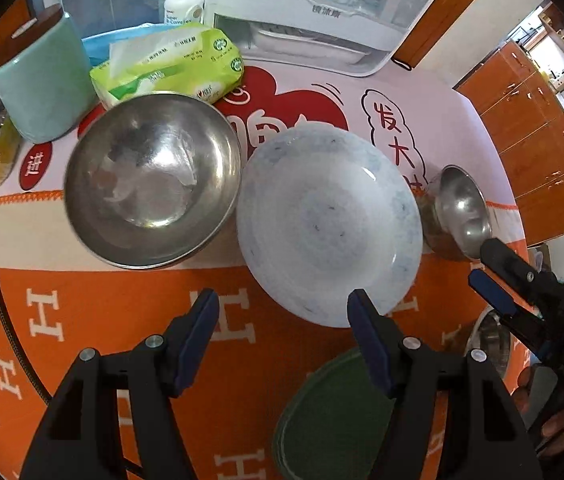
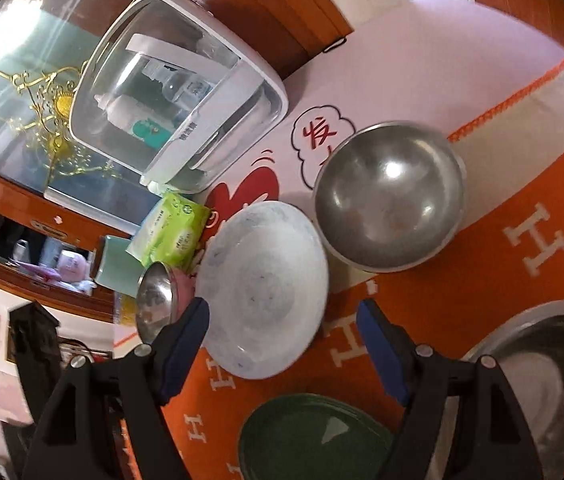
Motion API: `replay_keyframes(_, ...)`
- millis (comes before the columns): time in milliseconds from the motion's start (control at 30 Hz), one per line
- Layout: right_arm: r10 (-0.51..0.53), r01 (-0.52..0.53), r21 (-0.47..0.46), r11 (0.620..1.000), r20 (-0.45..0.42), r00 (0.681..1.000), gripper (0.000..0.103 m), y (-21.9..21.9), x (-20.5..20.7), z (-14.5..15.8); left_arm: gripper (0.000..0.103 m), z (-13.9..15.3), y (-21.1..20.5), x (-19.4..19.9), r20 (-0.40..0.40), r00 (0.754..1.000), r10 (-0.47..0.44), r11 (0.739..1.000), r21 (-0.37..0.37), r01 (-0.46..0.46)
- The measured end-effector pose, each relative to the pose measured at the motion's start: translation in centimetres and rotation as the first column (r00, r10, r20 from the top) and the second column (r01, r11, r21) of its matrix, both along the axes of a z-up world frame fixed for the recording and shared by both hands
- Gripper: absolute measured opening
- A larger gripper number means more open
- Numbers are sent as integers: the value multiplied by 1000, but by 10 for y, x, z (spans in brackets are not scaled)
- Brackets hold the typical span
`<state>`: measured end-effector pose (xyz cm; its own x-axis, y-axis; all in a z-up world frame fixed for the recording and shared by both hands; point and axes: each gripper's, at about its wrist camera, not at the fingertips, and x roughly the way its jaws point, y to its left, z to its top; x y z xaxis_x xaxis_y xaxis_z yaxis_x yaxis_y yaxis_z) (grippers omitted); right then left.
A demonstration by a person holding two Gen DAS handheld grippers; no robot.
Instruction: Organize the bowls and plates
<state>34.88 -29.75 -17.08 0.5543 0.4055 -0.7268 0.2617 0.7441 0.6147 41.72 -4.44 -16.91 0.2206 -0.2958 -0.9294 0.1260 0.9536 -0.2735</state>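
A big steel bowl (image 1: 152, 180) (image 2: 389, 196) and a pale blue-white plate (image 1: 329, 224) (image 2: 262, 288) sit side by side on the orange cloth. A smaller steel bowl (image 1: 461, 212) (image 2: 156, 304) lies beyond the plate, and a dark green plate (image 1: 333, 416) (image 2: 313, 436) lies nearer. My left gripper (image 1: 283, 312) hangs open over the cloth, with its right finger in front of the pale plate's near rim. My right gripper (image 2: 282, 328) (image 1: 481, 266) is open too, above the pale plate's near edge, nothing between its fingers.
A steel dish (image 2: 553, 380) (image 1: 489, 340) lies beside the green plate. At the back stand a white appliance with a clear lid (image 1: 321, 12) (image 2: 178, 92), a green tissue pack (image 1: 170, 64), a teal container (image 1: 42, 80) and a white bottle (image 1: 184, 2).
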Motion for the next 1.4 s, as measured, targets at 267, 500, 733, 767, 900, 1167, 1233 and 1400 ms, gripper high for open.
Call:
replay_keyframes(267, -11, 11, 18, 1000, 8, 1000, 77, -1, 12, -24, 66, -31, -8, 0, 16, 999, -30, 1000, 3, 29)
replay_keyframes(500, -12, 12, 29, 1000, 26, 1000, 77, 1, 19, -33, 65, -41, -9, 6, 72, 997, -7, 999, -32, 9)
replay_keyframes(733, 10, -10, 23, 1000, 8, 1000, 59, 8, 28, -42, 63, -46, -2, 11, 131, 990, 43, 998, -47, -37)
replay_keyframes(767, 13, -13, 22, 1000, 3, 1000, 58, 9, 29, -44, 61, -48, 0, 12, 137, 989, 51, 998, -50, -45)
replay_keyframes(900, 17, -17, 10, 1000, -11, 1000, 48, 12, 31, -49, 50, -55, 5, 14, 141, 987, 77, 996, -63, -68)
replay_keyframes(1167, 5, -6, -11, 1000, -34, 999, 28, 9, 34, -58, 38, -65, 11, 16, 180, 975, 127, 989, -103, -110)
replay_keyframes(1233, 7, -8, -15, 1000, -40, 999, 24, 10, 35, -61, 37, -65, 10, 16, 198, 972, 128, 989, -100, -110)
replay_keyframes(1400, 18, -19, -25, 1000, -57, 998, 20, 13, 38, -66, 34, -64, 11, 14, 227, 965, 132, 989, -97, -113)
